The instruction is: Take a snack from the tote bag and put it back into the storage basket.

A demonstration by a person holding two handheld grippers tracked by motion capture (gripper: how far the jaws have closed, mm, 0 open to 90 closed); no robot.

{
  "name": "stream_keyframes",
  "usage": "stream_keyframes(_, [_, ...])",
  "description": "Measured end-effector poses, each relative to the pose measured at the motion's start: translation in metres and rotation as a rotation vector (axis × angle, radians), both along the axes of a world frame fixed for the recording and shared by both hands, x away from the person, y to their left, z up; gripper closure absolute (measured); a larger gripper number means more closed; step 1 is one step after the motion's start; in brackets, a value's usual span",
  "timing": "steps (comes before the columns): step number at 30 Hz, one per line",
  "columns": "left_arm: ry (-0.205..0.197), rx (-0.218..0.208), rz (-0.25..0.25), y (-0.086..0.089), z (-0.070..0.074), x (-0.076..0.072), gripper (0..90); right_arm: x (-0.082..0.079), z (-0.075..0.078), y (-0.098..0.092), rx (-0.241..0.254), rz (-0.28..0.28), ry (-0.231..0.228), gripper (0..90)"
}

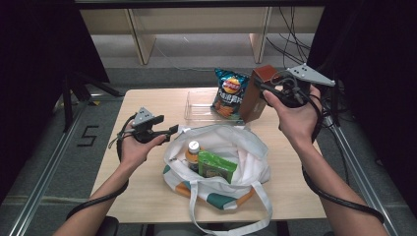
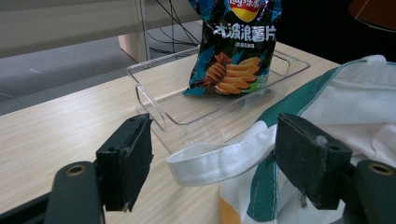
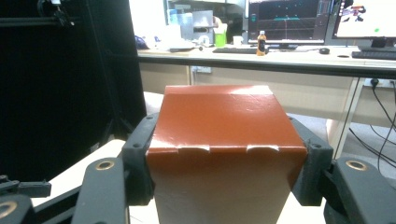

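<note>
Right gripper (image 3: 224,154) clamped on a brown box (image 3: 219,140), a jaw flat against each side, box held in the air above the desk's (image 1: 147,191) far right part. Just beside the box: chip bag (image 1: 229,93) standing in a clear tray (image 1: 196,110). Left gripper (image 2: 215,163) released, white bag strap (image 2: 210,161) lying between its jaws, unpinched. Tote bag (image 1: 246,147) just beside it holds a bottle (image 1: 193,150) and a green packet (image 1: 216,167).

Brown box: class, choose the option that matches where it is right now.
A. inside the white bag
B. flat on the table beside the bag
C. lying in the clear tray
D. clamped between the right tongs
D: the right tongs press both sides of the brown box, lifted off the table.
</note>
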State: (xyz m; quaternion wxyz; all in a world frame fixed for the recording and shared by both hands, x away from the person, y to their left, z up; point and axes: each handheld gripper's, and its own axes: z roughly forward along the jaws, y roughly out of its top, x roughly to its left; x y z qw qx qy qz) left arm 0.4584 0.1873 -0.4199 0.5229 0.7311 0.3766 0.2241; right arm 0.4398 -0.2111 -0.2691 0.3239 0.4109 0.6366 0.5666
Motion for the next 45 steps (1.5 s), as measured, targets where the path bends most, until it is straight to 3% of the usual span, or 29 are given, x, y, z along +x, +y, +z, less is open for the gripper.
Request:
stream_keyframes(3, [0.0, 0.001, 0.0, 0.0, 0.0, 0.0, 27.0, 0.003, -0.002, 0.002, 0.002, -0.011, 0.015, 39.1])
stream_keyframes(5, [0.0, -0.001, 0.0, 0.0, 0.0, 0.0, 27.0, 0.006, -0.004, 0.002, -0.01, -0.015, 0.0, 39.2])
stream_keyframes(6, [-0.001, -0.001, -0.001, 0.0, 0.0, 0.0, 27.0, 0.006, -0.004, 0.003, 0.006, -0.027, 0.021, 39.2])
stream_keyframes(21, [0.0, -0.003, 0.001, 0.001, 0.0, 0.0, 27.0, 0.024, -0.012, 0.007, -0.014, -0.055, 0.023, 39.1])
stream_keyframes(24, [-0.001, 0.001, -0.003, 0.001, 0.0, 0.001, 27.0, 0.027, -0.012, 0.01, -0.006, -0.058, 0.044, 39.1])
stream_keyframes(33, [0.002, 0.005, -0.001, 0.0, -0.001, 0.0, 26.9, 0.035, -0.013, 0.009, -0.029, -0.073, 0.041, 39.1])
stream_keyframes(45, [0.001, 0.002, 0.001, 0.001, -0.001, 0.001, 26.8, 0.047, -0.024, 0.012, -0.015, -0.094, 0.064, 39.1])
